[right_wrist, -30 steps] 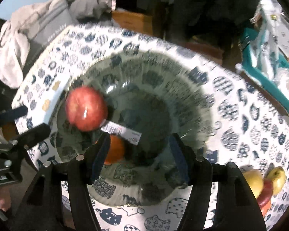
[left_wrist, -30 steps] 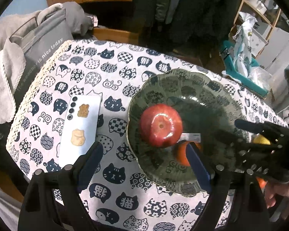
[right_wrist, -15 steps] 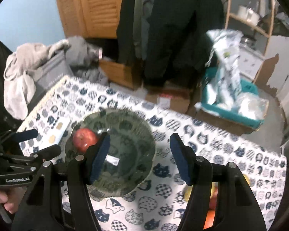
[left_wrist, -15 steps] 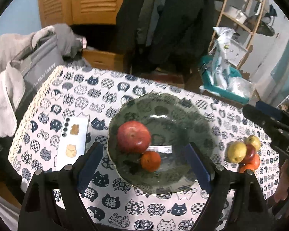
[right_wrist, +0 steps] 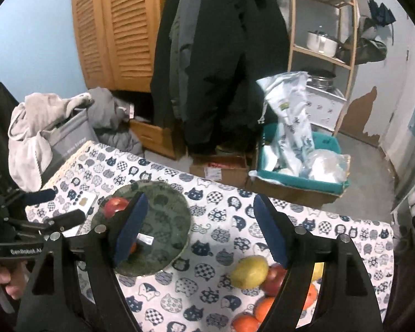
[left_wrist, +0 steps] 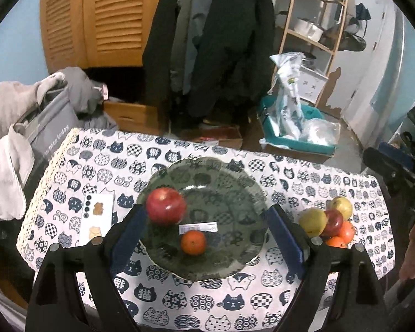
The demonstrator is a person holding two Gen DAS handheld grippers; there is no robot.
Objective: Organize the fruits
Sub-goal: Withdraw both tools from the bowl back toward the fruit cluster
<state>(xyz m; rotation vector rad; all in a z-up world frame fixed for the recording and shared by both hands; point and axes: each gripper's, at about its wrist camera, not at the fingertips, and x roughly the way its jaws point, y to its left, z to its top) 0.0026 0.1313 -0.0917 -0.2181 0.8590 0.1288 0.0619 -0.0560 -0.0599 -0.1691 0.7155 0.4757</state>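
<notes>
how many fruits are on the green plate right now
2. A red apple sits at the left side of the green plate, and a small orange lies nearer the front, just below a white label. The other fruits are piled on the tablecloth, off the plate.

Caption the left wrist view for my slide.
Open left gripper above a plate holding an apple and orange.

A white smartphone with bear stickers point(left_wrist: 96, 220) lies flat on the cat-patterned white tablecloth point(left_wrist: 298, 182) covering the surface, near its left edge. Beyond, dark coats point(right_wrist: 221, 63) hang before louvred wooden doors point(right_wrist: 116, 27). A grey fabric bag draped with pale cloth point(left_wrist: 38, 127) stands at left; a teal tray of plastic bags point(right_wrist: 298, 166) sits on the floor under a wooden shelf rack point(right_wrist: 323, 41)
</notes>
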